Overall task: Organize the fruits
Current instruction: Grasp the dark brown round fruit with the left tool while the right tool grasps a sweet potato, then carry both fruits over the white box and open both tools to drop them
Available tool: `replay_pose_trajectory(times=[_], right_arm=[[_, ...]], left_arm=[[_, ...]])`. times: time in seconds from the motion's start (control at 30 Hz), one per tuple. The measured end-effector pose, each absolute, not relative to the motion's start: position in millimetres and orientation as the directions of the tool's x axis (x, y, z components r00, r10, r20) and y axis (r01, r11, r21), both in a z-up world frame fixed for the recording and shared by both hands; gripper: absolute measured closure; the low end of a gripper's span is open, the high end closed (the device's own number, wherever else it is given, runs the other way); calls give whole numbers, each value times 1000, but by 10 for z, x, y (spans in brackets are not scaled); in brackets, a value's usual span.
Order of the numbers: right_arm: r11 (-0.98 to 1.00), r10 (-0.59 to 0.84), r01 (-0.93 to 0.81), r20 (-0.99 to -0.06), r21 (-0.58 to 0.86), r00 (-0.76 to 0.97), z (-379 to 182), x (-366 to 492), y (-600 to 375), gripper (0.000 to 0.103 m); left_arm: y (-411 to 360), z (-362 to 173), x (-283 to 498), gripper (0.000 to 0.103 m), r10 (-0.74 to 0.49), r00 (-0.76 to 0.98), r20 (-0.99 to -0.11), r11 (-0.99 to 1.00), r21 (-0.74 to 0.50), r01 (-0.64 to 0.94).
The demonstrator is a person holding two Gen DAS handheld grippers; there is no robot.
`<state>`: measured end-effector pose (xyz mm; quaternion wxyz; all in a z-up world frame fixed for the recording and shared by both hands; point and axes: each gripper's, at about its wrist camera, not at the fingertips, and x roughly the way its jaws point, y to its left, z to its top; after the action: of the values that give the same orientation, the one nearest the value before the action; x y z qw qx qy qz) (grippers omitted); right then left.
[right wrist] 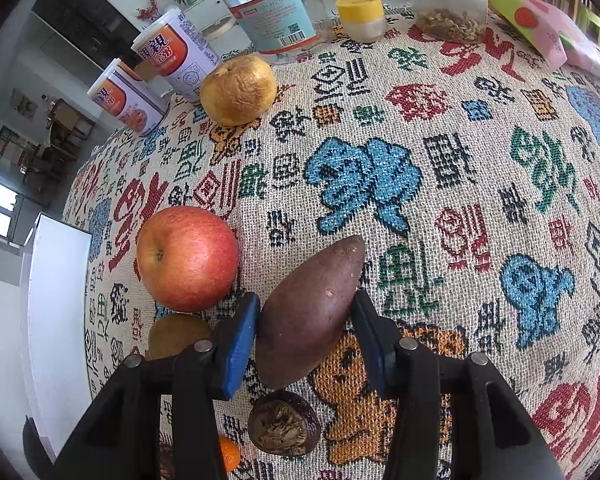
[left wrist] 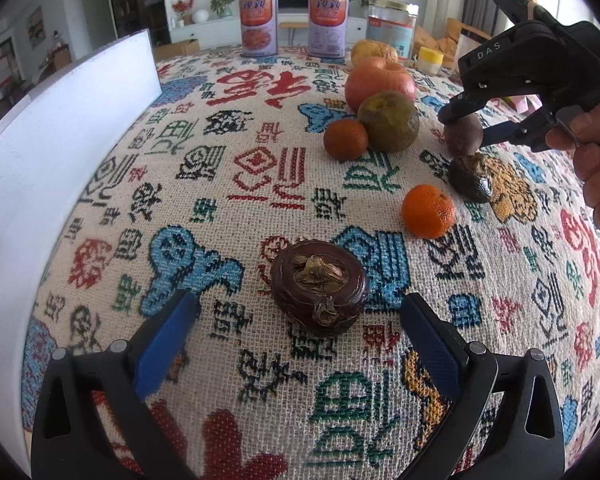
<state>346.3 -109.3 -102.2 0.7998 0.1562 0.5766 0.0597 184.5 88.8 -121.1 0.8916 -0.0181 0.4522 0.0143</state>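
Left wrist view looks low across the patterned tablecloth point(left wrist: 260, 184), and the left gripper point(left wrist: 296, 320) sits close to the cloth with its blue-padded fingers point(left wrist: 166, 344) spread wide, gripping nothing. Between and just ahead of them rests a dark brown water chestnut point(left wrist: 319, 286), flat-topped with a dry papery tuft in the middle — neither pad touches it.

Further off in the same view, the right gripper point(left wrist: 466, 130) comes in from the right edge, the person's hand point(left wrist: 596, 160) wrapped round its handle. Its jaws are clamped on a brownish-purple pointed fruit point(left wrist: 463, 134), held above a second water chestnut point(left wrist: 471, 179) on the cloth. Nearby lie an orange tangerine point(left wrist: 428, 211), a darker small tangerine point(left wrist: 345, 139), a green-brown round fruit point(left wrist: 389, 121), a red apple point(left wrist: 379, 82) and a yellowish wrinkled fruit point(left wrist: 373, 53). A white box wall point(left wrist: 60, 152) stands along the left.

Right wrist view alone shows the pointed fruit point(right wrist: 310, 312) as tapered, smooth and matte, its tip aimed away from the camera, pinched across its widest part. Here the apple point(right wrist: 187, 258) sits just left of the pads — whether they touch I cannot tell.
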Motion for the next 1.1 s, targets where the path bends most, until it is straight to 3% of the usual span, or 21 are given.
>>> replay_pose_trajectory(times=[0.2, 0.4, 0.57, 0.73, 0.8, 0.87, 0.93, 1.03, 1.1], right_arm=[[961, 275, -102, -902, 256, 332, -738, 3126, -1383, 60], [925, 291, -294, -947, 242, 137, -886, 2400, -1662, 65], [925, 300, -290, -941, 246, 158, -1044, 2105, -1795, 66], [924, 304, -300, -931, 236, 204, -991, 1987, -1858, 64], [924, 296, -312, -929, 220, 222, -901, 1963, -1879, 57], [924, 288, -327, -923, 198, 254, -787, 1929, -1898, 55], [928, 272, -328, -923, 176, 273, -682, 2018, -1851, 51], [933, 272, -311, -924, 183, 270, -612, 2198, -1768, 43], [940, 232, -309, -937, 146, 262, -684, 2323, -1660, 43]], left_arm=[[892, -1214, 1850, 1, 5, 590, -807, 999, -22, -39], [941, -1193, 1853, 1, -44, 597, -801, 998, -67, -15], [1111, -1111, 1694, 3, -172, 587, -791, 984, -165, 66], [1129, -1068, 1561, 4, -151, 604, -782, 989, -116, 97], [1078, -1049, 1611, 8, -144, 610, -779, 990, -109, 94], [995, -1067, 1718, 25, -144, 594, -791, 990, -109, 94], [893, -1117, 1817, 31, -100, 581, -808, 994, -59, 89], [843, -1101, 1850, 58, -70, 593, -802, 996, -29, 79], [905, -1060, 1827, 59, -82, 579, -811, 997, -62, 54]])
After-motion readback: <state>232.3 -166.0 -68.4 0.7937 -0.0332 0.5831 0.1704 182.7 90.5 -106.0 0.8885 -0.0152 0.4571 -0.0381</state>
